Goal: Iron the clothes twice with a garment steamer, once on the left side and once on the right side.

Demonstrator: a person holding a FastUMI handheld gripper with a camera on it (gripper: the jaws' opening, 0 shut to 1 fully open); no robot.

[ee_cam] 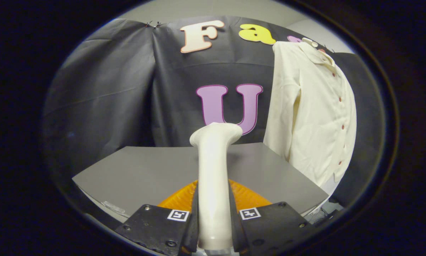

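Fingers (213,227) clamped on the white handle of the garment steamer (213,177), one pressing each side. Handle rising from between them toward 12 o'clock, head tipped slightly to 1 o'clock, over the grey worktop (141,174). Cream button-up shirt (312,113) hanging at 2 o'clock, well beyond the fingers, apart from the steamer's head.

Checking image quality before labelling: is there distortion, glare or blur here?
Gripper view: fisheye bends the table edges and the shirt; lighting even, dimmer toward the rim; no harsh glare; steamer, clamped between the tongs, looks soft up close, shirt sharp.
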